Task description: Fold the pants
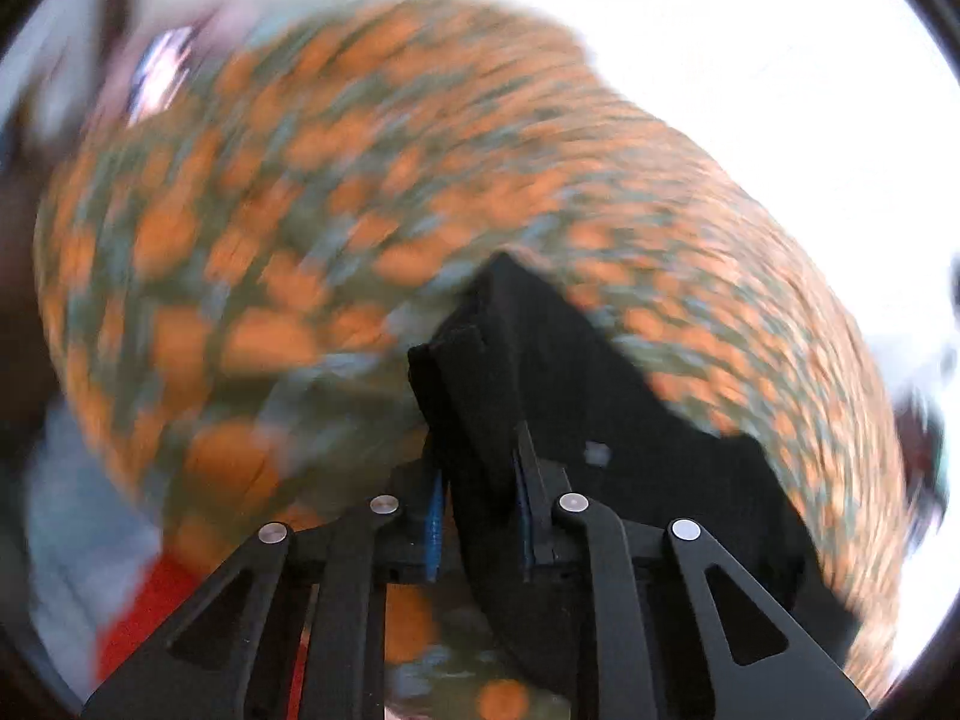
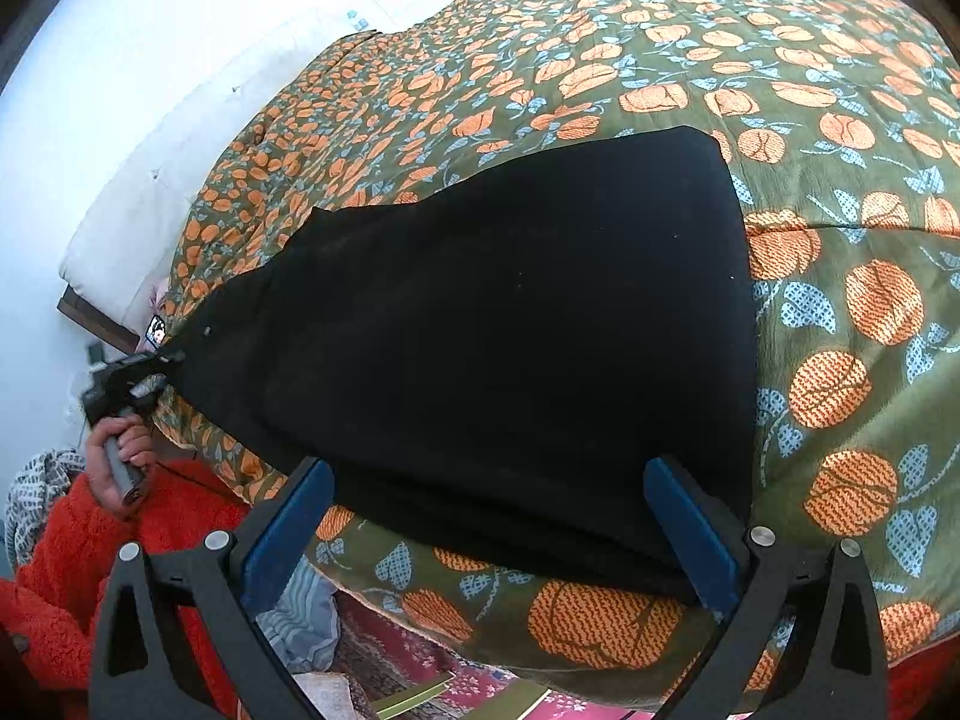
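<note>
Black pants (image 2: 510,330) lie spread on a bed with a green bedspread (image 2: 840,210) printed with orange fruit. My right gripper (image 2: 489,534) stands open and wide at the near edge of the pants, with that edge lying between its blue pads (image 2: 690,528). At the left, a hand (image 2: 117,450) holds my left gripper (image 2: 171,355), which pinches the pants' left corner and lifts it off the bed. The left wrist view is blurred. It shows my left gripper (image 1: 480,516) shut on a fold of the black pants (image 1: 600,390), above the bedspread (image 1: 300,180).
A white pillow (image 2: 150,180) lies at the bed's far left against a white wall. A red fleece sleeve (image 2: 90,540) fills the lower left. Below the bed's near edge are a striped cloth (image 2: 300,606) and a pink floral rug (image 2: 408,654).
</note>
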